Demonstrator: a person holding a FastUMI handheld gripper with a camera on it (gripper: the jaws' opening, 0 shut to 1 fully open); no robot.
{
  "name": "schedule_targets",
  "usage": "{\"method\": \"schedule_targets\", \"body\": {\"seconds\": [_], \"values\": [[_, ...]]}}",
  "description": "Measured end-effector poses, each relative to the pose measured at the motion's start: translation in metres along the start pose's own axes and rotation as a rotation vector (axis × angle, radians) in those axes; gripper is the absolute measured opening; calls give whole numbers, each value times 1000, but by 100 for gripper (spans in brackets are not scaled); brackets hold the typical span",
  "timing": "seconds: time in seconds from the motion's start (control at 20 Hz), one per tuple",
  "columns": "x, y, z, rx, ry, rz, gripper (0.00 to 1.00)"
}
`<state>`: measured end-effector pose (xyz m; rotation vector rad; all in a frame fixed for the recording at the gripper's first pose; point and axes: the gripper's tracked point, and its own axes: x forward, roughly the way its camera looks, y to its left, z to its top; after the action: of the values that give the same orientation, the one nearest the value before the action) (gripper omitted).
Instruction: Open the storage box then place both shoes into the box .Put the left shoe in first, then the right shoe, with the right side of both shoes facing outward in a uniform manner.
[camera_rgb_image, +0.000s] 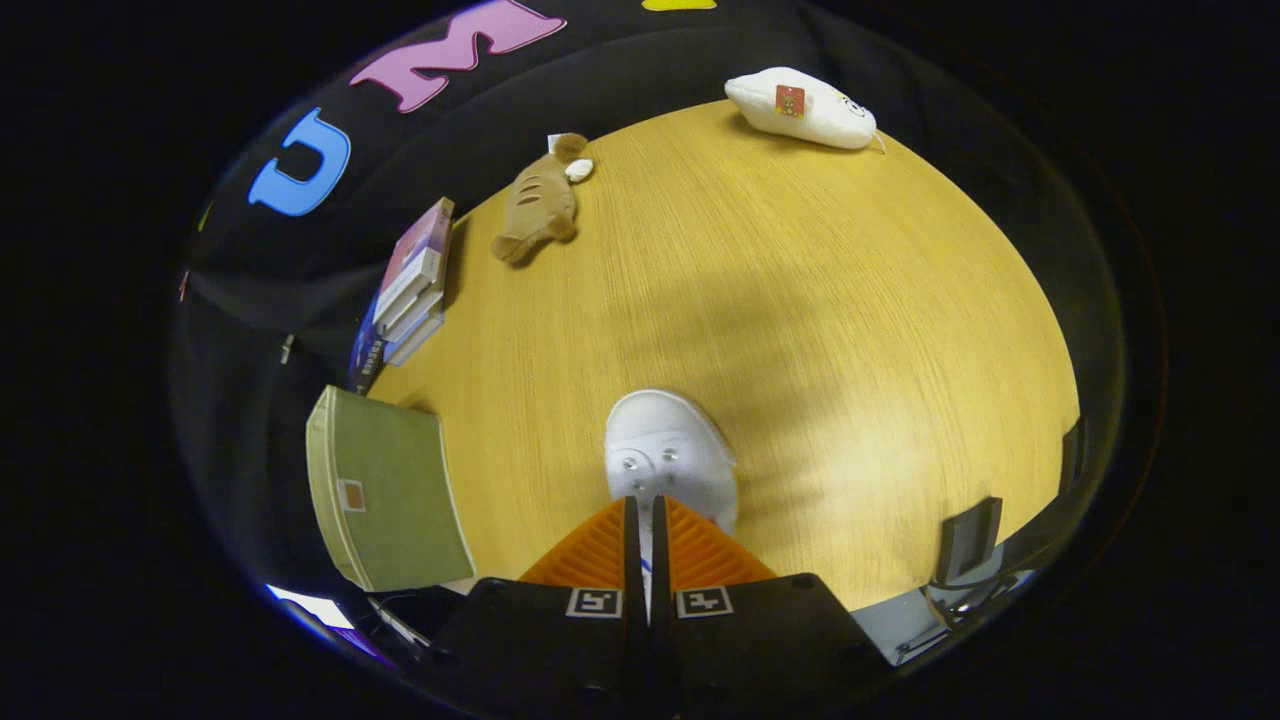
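The orange tongs (647, 510) pinch one white shoe (668, 455) between them, its toe pointing ahead over the middle of the wooden table (850, 300). One green box (385, 490) sits at the left edge. Two soft toys lie along the far edge.

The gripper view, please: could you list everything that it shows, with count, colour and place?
white shoe: one, white, on the table just ahead of the tool's fingers, toe pointing away, its near part pinched between them
storage box: one, green with pale edging, left of the shoe at the table's edge
books: one small stack, mixed colours, beyond the box
brown plush toy: one, brown, on the table's far left
white plush toy: one, white, at the table's far edge
table: one, light wood
tool: one, orange fingers on a black body, closed on the shoe
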<state>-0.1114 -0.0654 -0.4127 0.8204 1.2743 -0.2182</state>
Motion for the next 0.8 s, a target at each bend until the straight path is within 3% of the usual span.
{"method": "schedule_targets", "body": {"seconds": [0.15, 0.2, 0.35, 0.5, 0.8], "values": [[-2, -24, -35, -121, 28, -119, 10], [-2, -26, -50, -177, 42, -131, 29], [9, -36, -77, -343, 56, -183, 41], [29, -43, -81, -394, 34, -220, 41], [39, -32, -54, -432, -147, -185, 46]]}}
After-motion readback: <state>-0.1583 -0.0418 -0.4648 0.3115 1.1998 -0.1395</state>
